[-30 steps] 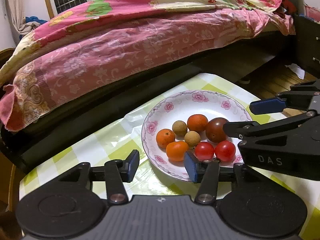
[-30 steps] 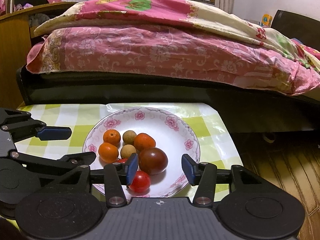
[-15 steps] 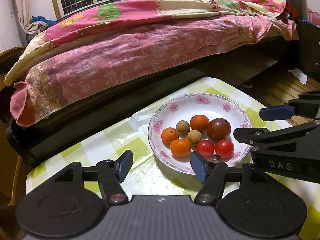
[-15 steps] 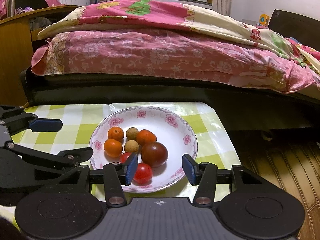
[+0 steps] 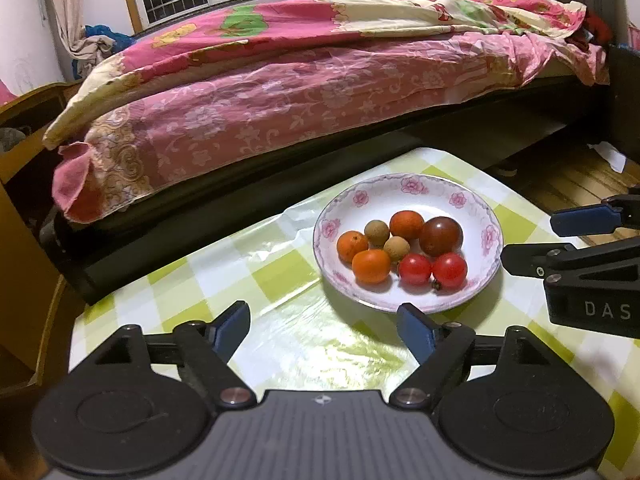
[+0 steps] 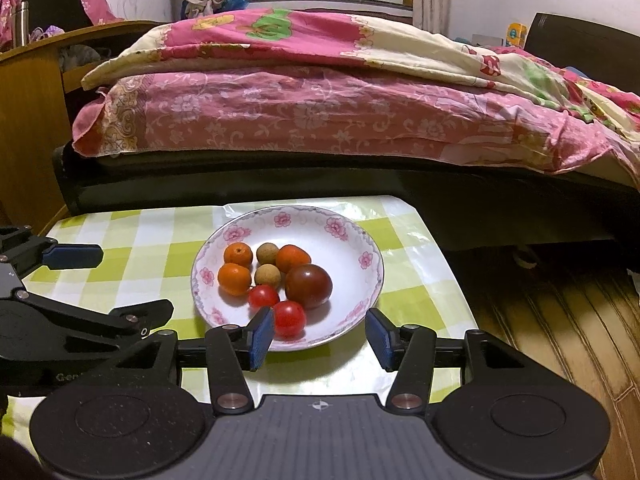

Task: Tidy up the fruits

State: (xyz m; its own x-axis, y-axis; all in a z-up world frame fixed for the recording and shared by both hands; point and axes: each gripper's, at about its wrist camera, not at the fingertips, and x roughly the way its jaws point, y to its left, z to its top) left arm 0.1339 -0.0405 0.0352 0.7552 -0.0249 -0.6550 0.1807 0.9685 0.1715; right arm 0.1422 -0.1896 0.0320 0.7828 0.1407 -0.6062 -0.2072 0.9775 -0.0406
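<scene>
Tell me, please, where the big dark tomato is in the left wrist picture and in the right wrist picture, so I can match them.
Left wrist view: the big dark tomato sits right of centre, on the right side of the fruit pile.
Right wrist view: it sits near the centre, just above the open right claw.
Shared landmark: the flowered plate holding all the fruit.
</scene>
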